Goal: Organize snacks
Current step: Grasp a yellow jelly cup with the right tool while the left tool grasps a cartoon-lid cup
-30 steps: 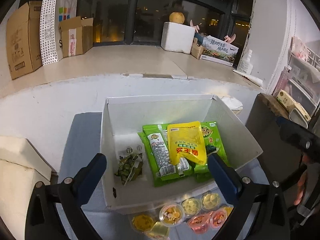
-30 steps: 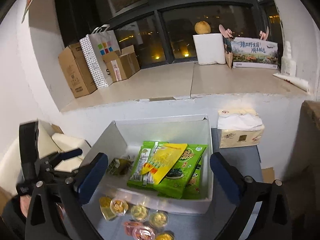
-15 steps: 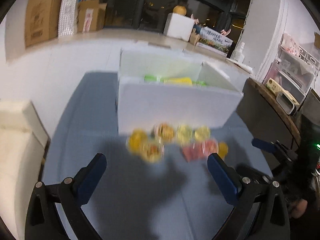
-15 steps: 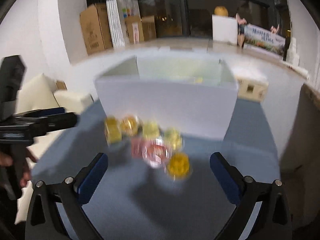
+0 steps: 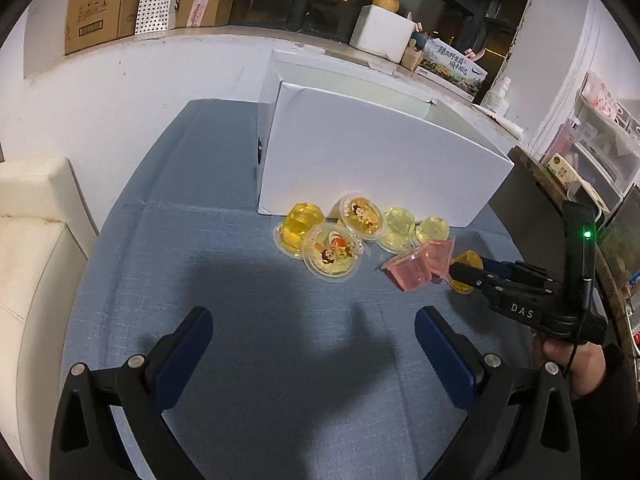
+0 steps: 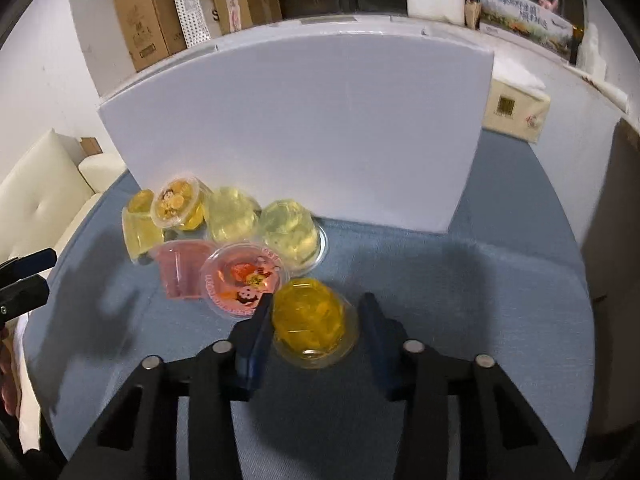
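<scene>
- A second ago both wrist cameras looked down into the white box (image 6: 296, 128); now both hand-held grippers sit low over the blue tabletop (image 6: 460, 280) in front of it, by the jelly cups.
- Right hand-held gripper (image 6: 316, 312): jaws closing around the orange jelly cup (image 6: 310, 316), the left pad at its side, the right pad just clear.
- To do this well, I'd squeeze the cup's body low, above its flared rim, and avoid nudging the pink lidded cup (image 6: 242, 276) touching it.
- Left hand-held gripper (image 5: 312, 340): wide, empty, short of the cluster.
</scene>
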Demonstrator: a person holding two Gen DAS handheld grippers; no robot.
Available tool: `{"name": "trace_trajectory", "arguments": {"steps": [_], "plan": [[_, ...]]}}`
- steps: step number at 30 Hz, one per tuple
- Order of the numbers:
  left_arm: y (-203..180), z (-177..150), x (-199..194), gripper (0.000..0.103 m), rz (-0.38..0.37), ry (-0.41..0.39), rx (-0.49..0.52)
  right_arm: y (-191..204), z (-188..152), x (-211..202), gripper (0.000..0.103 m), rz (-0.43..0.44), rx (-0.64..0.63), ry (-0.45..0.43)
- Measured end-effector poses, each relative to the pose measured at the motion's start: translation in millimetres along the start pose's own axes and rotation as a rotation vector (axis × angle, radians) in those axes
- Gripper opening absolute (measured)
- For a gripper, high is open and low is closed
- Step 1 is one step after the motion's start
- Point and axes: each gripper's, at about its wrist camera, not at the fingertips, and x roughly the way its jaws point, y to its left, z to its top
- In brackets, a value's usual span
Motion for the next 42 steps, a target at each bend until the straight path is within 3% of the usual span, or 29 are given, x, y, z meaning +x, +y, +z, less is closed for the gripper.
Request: {"name": "trace_trajectory", "arguments": {"steps": [5, 12, 20, 22, 24, 27, 29, 35, 42], "plan": [[-4, 6, 13, 0.103, -0.005, 0.008, 0.019, 0, -13, -14, 0.038, 0.036, 0.016, -0.024], [-14, 29, 45, 0.103, 0.026, 0.014, 0.064, 3, -34, -64, 0.038, 0.038, 0.06, -0.108], [-14, 39, 79, 0.099, 0.0, 0.065, 0.076, 7, -39, -98, 0.038, 0.064, 0.064, -0.185], [-14, 38, 80, 0.092, -0.015, 0.065, 0.076, 7, -37, -100, 0.038, 0.086, 0.079, -0.199], [-13, 38, 82, 0.074, -0.024, 0.07, 0.075, 2, -37, -105, 0.038, 0.122, 0.115, -0.219], [-12, 38, 84, 0.06, -0.003, 0.072, 0.097, 2, -36, -108, 0.038, 0.101, 0.114, -0.222], [-10, 37, 82, 0.05, -0.03, 0.072, 0.1, 1, -37, -110, 0.038, 0.114, 0.126, -0.227], [-12, 27, 60, 0.05, -0.072, 0.034, 0.106, 5, -38, -113, 0.038, 0.117, 0.115, -0.229], [-22, 30, -2, 0.05, -0.125, -0.084, 0.123, 14, -28, -124, 0.038, 0.133, 0.088, -0.265]]}}
